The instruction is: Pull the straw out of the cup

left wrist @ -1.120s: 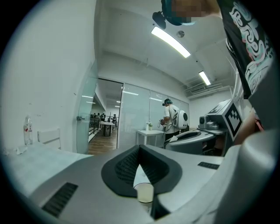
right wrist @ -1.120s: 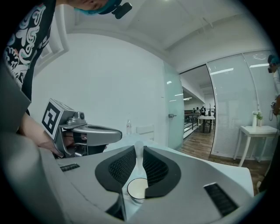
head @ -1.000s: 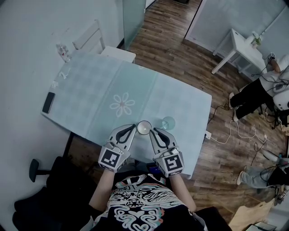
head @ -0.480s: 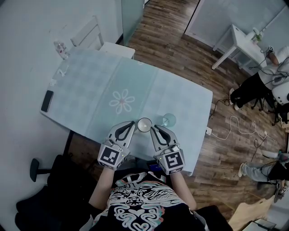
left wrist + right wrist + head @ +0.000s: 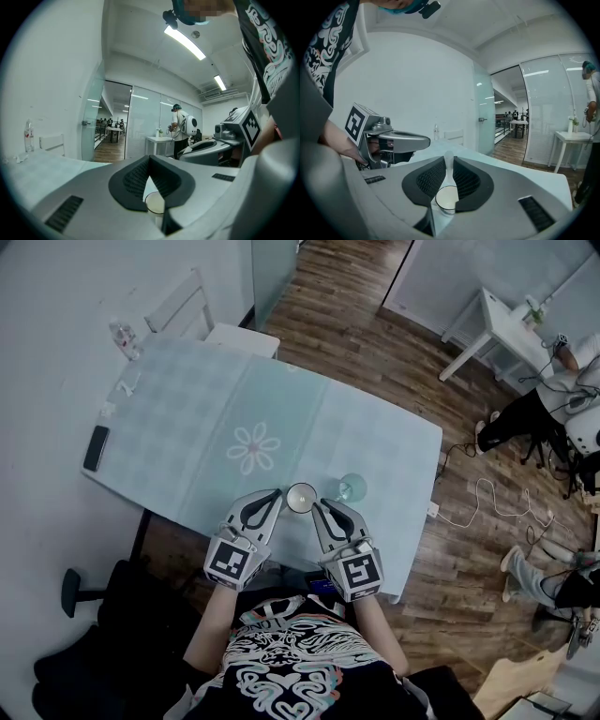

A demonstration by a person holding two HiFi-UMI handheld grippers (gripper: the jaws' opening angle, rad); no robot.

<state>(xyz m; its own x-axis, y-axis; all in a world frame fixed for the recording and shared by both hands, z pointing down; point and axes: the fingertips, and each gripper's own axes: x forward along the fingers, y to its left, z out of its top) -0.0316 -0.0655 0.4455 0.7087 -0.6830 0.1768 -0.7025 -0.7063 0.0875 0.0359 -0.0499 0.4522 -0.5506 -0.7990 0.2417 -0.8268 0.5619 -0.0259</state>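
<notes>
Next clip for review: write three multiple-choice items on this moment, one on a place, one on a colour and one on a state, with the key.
1. Where does the dark phone lie?
A. near the table's left edge in the head view
B. beside the cup
C. on the floor

2. What colour is the flower on the tablecloth?
A. red
B. white
C. black

3. How do the right gripper's jaws stand?
A. wide apart, empty
B. closed on the straw
C. closed on the phone

Key:
1. A, the phone lies far left of the cup.
2. B, the petals are pale.
3. B, the straw rises between the pads.
</notes>
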